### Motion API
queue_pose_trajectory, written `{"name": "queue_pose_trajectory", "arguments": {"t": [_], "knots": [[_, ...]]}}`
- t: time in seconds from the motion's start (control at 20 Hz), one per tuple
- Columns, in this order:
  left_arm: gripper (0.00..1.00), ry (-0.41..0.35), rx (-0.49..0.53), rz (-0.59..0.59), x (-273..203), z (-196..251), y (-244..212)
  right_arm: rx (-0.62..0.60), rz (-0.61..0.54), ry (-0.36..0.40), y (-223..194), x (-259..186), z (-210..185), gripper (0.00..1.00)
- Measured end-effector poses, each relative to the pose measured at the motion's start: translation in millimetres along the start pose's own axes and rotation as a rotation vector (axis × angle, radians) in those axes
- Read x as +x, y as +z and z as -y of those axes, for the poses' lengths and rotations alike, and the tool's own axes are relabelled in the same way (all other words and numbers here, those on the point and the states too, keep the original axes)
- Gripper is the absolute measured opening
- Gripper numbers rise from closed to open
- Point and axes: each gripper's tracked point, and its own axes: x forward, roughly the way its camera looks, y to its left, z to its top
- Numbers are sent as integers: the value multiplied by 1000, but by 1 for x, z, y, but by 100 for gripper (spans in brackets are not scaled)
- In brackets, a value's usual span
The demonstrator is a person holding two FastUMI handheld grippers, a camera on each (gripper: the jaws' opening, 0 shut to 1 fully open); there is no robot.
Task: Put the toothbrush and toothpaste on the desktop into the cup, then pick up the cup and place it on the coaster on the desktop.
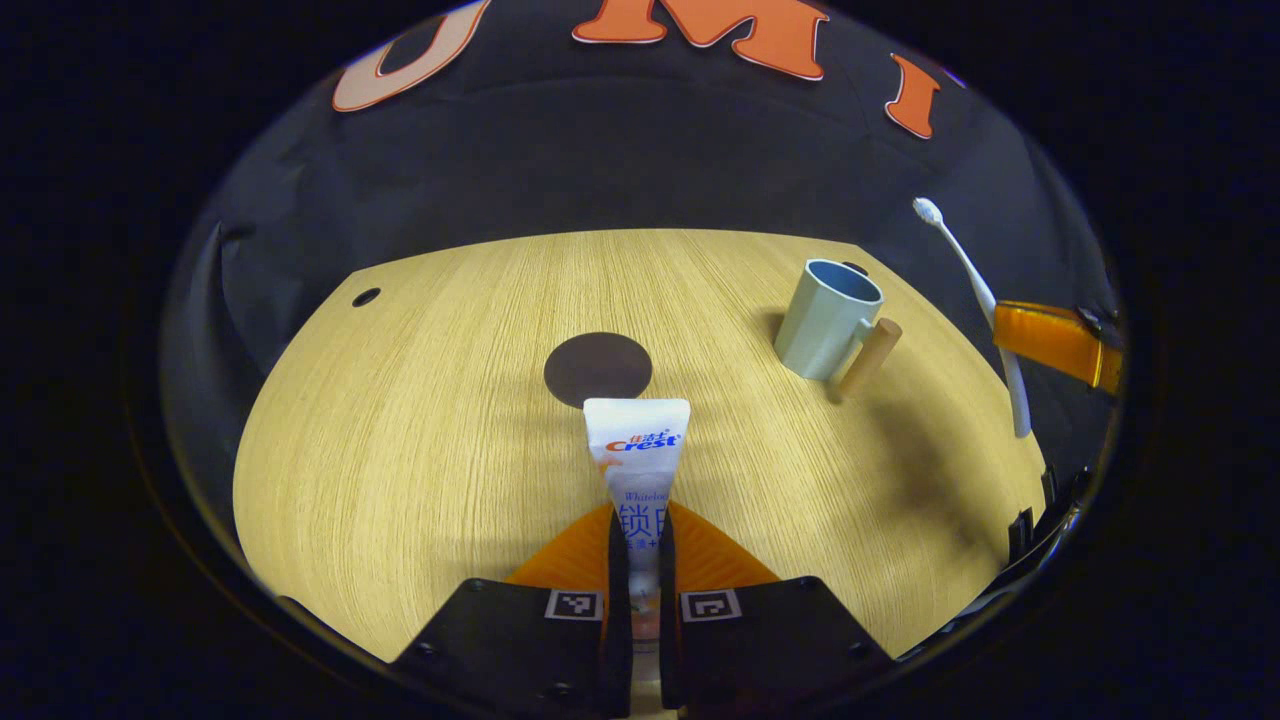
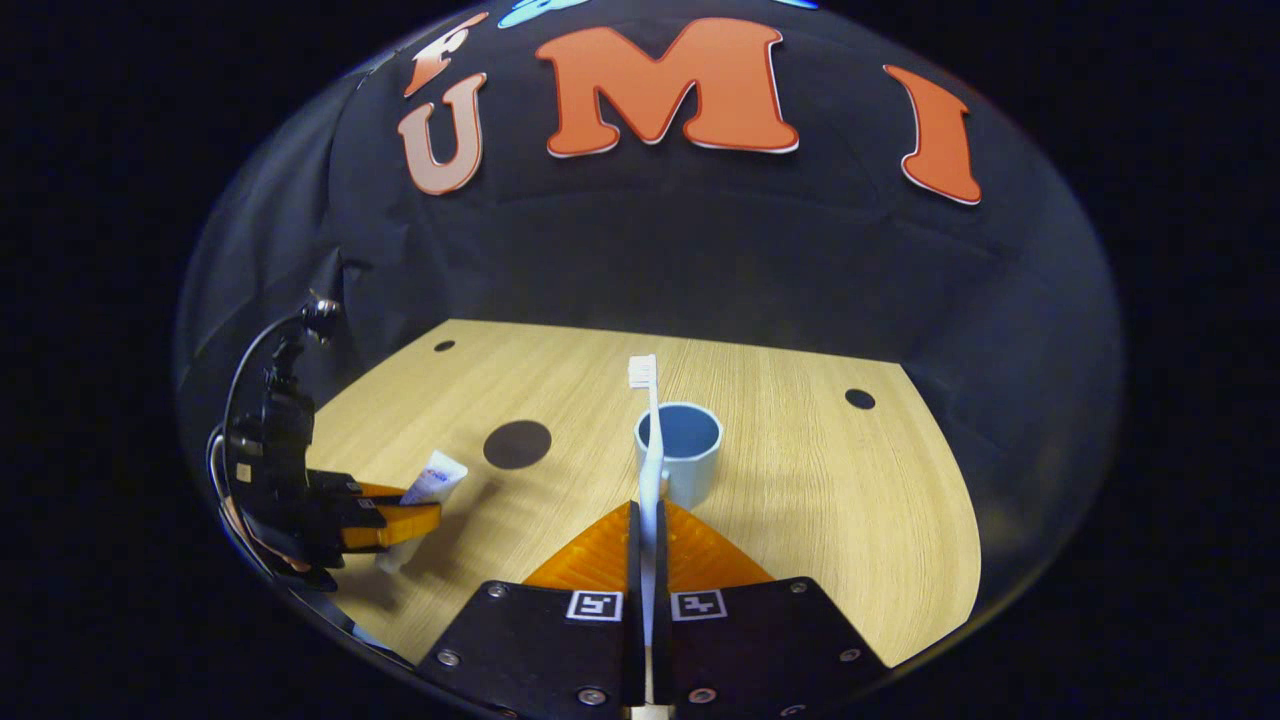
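In the right gripper view the right gripper (image 2: 641, 560) is closed on the toothbrush (image 2: 648, 450), both fingers pressing its handle. The brush stands nearly upright along the fingers' line, bristles at 12 o'clock, and the cup (image 2: 685, 452) sits just behind it at about 1 o'clock, its mouth open upward. That is the relation the next move turns on: the brush's long axis is already close to vertical and the cup lies straight ahead, so I judge the right gripper the nearer one and the brush the likely first thing in (a short carry forward, then down, head uppermost).

In the left gripper view the left gripper (image 1: 638, 575) is closed on the toothpaste (image 1: 637, 450), which points away toward 12 o'clock, flat crimped end foremost. Whether it is lifted clear of the desk (image 1: 400, 450) I cannot tell. From there the cup (image 1: 828, 318) lies off at 2 o'clock, well apart, its wooden handle (image 1: 869, 357) turned toward this gripper. The coaster (image 1: 597, 368) lies just beyond the tube's tip at 12 o'clock, bare, left of the cup.

Neither item is in the cup yet.
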Motion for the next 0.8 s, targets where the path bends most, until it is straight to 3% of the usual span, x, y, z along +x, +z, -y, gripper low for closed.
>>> {"name": "queue_pose_trajectory", "arguments": {"t": [0.15,0.35,0.8], "knots": [[14,2,7,36,-19,5,8,4,78,7,23,3,6,3],[14,14,10,74,-8,2,9,62,171,28,37,13,0,3],[14,30,-5,159,-10,1,12,81,421,-1,84,25,13,3]]}}
